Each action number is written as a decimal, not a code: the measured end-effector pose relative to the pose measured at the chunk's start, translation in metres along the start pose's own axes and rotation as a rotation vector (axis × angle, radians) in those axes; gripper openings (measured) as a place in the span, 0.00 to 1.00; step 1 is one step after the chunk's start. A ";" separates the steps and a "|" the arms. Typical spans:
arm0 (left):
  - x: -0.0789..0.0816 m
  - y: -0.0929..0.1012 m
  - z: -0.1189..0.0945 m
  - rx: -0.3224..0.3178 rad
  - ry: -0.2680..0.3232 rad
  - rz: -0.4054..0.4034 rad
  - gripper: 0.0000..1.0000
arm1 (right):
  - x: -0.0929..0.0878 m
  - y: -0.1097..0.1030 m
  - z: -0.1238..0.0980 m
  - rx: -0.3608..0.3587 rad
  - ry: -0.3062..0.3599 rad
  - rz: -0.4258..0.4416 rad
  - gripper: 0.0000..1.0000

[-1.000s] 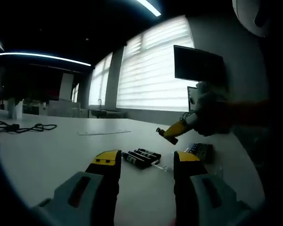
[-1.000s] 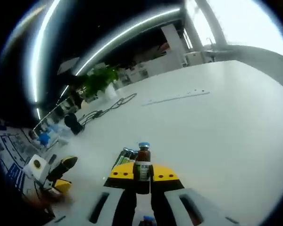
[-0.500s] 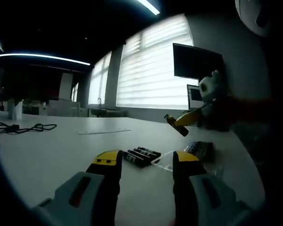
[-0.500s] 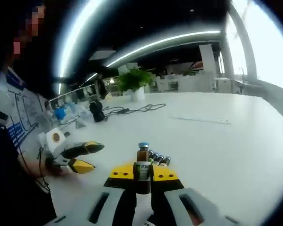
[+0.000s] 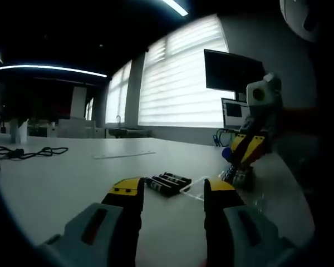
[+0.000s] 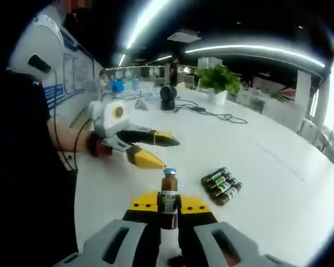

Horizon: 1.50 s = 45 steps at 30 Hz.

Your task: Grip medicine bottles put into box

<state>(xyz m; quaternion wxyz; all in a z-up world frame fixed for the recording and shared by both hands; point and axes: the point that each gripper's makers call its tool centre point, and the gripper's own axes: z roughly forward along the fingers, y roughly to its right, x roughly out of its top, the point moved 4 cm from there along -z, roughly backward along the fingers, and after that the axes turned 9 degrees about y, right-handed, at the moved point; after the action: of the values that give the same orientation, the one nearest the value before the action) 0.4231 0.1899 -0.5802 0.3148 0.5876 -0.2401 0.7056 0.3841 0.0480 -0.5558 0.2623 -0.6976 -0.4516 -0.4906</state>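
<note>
Beside loose bottles (image 6: pixel 221 186), left tool (image 6: pixel 151 149) open

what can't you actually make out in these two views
- Label text on the held bottle, right gripper view: too small.
- Box, left gripper view: partly hidden behind the right gripper, dim.
- How many bottles lie in the group, left gripper view: dark, overlapping.

R claw (image 6: pixel 168 204) clamped on a brown medicine bottle (image 6: pixel 168 194), blue cap up, bottle upright btwn the yellow tips. Just past it, 4 more bottles (image 6: pixel 221 186) lie side by side on the white worktop (image 6: pixel 278 183), to the right. L claw (image 6: pixel 151 149) comes in from the left, jaws apart, held above the worktop, nothing in it. Plant (image 6: pixel 218 79) and black cables (image 6: pixel 211 113) at the far end.
</note>
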 end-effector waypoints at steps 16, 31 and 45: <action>0.001 -0.002 -0.002 0.004 0.009 0.002 0.36 | -0.014 -0.017 0.014 0.146 -0.166 -0.267 0.07; 0.002 -0.003 -0.003 0.005 0.016 -0.003 0.36 | -0.025 -0.022 0.021 0.213 -0.270 -0.355 0.07; 0.002 -0.003 -0.003 0.007 0.020 -0.007 0.36 | -0.039 -0.024 0.028 0.252 -0.325 -0.397 0.07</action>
<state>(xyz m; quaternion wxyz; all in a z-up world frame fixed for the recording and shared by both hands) 0.4236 0.1945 -0.5787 0.3177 0.5823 -0.2324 0.7113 0.3714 0.0668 -0.6042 0.1699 -0.6268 -0.6731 -0.3539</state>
